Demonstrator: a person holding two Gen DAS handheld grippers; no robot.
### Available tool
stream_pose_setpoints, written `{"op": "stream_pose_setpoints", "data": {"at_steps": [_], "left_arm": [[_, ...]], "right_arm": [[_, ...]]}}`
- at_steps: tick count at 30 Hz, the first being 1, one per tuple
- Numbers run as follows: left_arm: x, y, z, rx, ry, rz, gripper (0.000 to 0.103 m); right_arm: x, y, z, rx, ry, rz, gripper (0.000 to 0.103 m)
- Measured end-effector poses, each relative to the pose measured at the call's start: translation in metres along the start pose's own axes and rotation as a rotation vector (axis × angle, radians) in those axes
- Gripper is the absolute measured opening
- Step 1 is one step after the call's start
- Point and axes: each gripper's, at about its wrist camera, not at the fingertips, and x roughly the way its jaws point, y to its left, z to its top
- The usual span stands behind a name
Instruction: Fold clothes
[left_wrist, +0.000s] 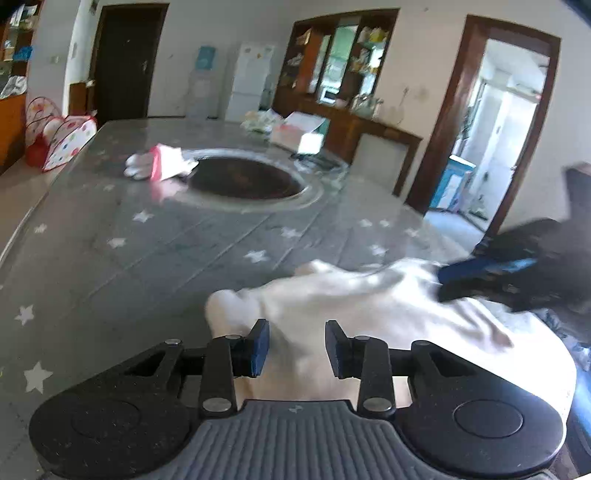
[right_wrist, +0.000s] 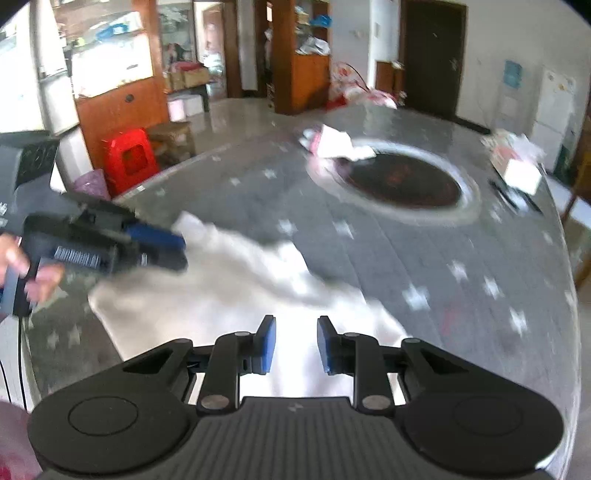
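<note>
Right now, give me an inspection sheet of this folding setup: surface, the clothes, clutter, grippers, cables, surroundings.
Surface: grey star-print table with a dark round inset.
Job's things: white garment rumpled at the near edge; small pink and white garment beside the inset.
Clutter: papers and boxes at the far edge.
Grippers: left gripper and right gripper over the white garment, jaws apart, nothing pinched.
Cables: thin dark cable by the table's near left edge, right wrist view.
Surroundings: red stool, white fridge, wooden cabinets, open doorway.
</note>
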Motion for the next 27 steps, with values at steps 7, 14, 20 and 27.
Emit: {"op": "stream_pose_setpoints", "data": {"at_steps": [7,14,20,27], "left_arm": [[0.002,0.001,-0.005,0.005,0.012,0.007,0.036],[0.004,0.001,-0.003,0.008,0.022,0.015,0.036],[0.0,0.003,-0.001,0.009,0.024,0.021,0.036],[-0.02,-0.012,0.002,0.038,-0.013,0.005,0.036]], "right_arm": [[-0.01,-0.02,-0.037,0.081,0.028,-0.048,0.024],[-0.006,-0.031,-0.017,0.076,-0.032,-0.07,0.024],[0.007,-0.05,-0.019,0.112,0.003,-0.08,0.023],[-0.031,-0.028,-0.022,0.02,-0.019,-0.053,0.023]]}}
